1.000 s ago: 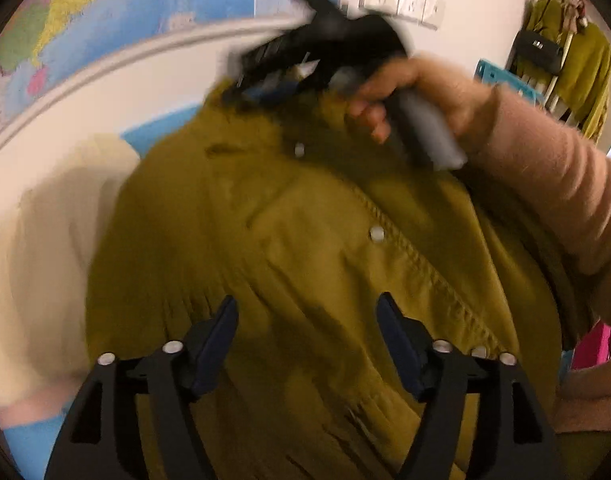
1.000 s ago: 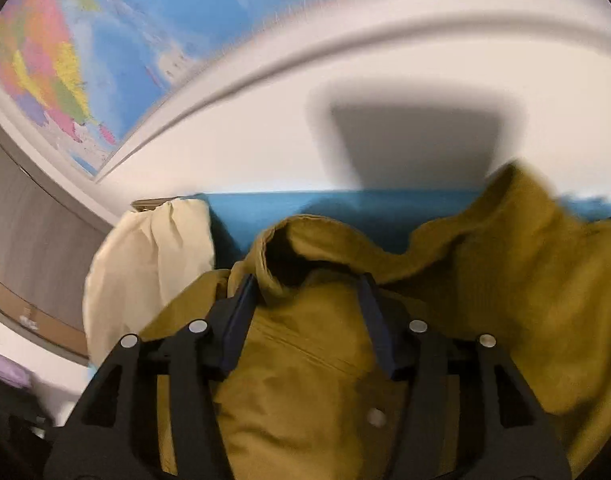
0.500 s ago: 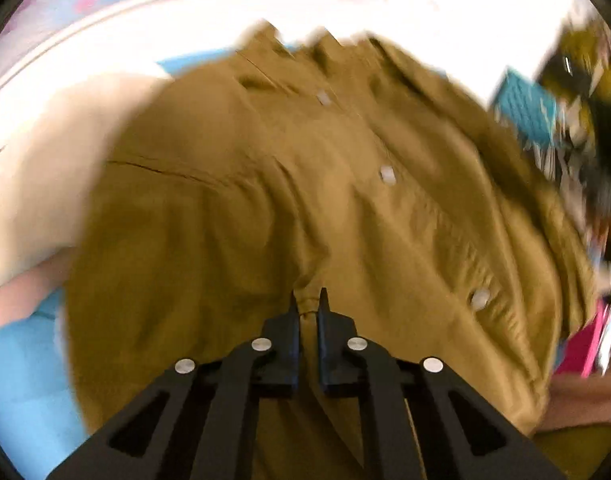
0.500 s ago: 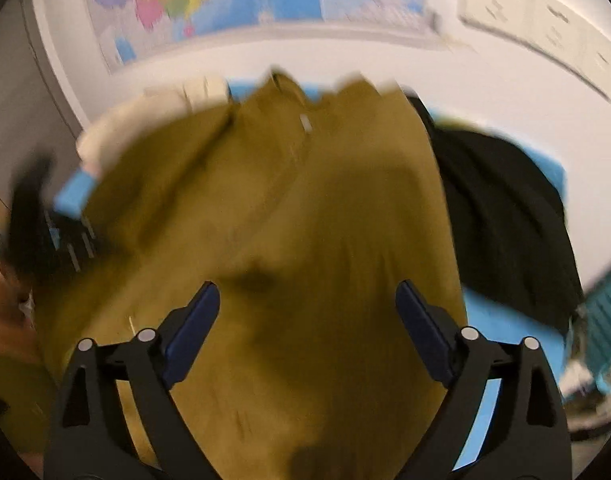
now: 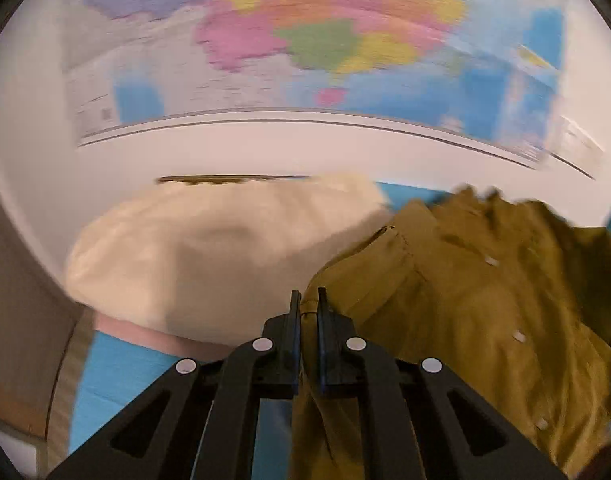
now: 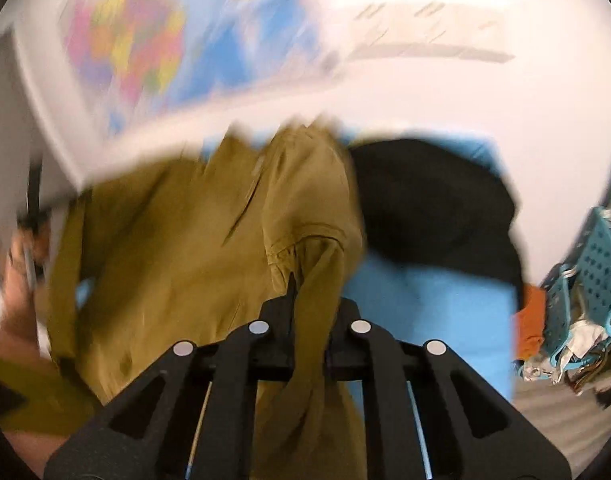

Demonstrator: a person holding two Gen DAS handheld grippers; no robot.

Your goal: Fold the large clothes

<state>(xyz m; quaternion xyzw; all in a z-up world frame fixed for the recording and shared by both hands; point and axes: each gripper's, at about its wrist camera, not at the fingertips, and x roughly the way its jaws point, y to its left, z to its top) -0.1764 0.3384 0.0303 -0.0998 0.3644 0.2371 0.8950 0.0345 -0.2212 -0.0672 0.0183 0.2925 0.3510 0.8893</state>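
In the left wrist view the left gripper (image 5: 306, 300) is nearest, its jaws pinched tight on a fold at the edge of the olive shirt (image 5: 485, 312). From that pinch the cloth spreads away to the right, with a row of pale buttons (image 5: 519, 336) running down it (three or four can be made out through the blur). Left of the gripper, and just beyond it, lies a cream garment (image 5: 225, 248), bunched against the shirt's edge. Both rest on a blue mat (image 5: 117, 376) covering the table; the cream garment reaches towards the mat's far edge. Behind the table a coloured map (image 5: 325, 32) hangs on the white wall.

In the right wrist view the right gripper (image 6: 305, 292) is closing, and a twisted band of the shirt (image 6: 185, 240) is pressed between its jaws and hangs down over them. Ahead of it the shirt lies spread to the left and towards the far edge of the mat (image 6: 433, 312). Right of the shirt, touching it, sits a black garment (image 6: 433, 208). At the far left a hand (image 6: 21, 280) holds the other gripper. A blue basket (image 6: 601, 272) stands off the table's right edge.
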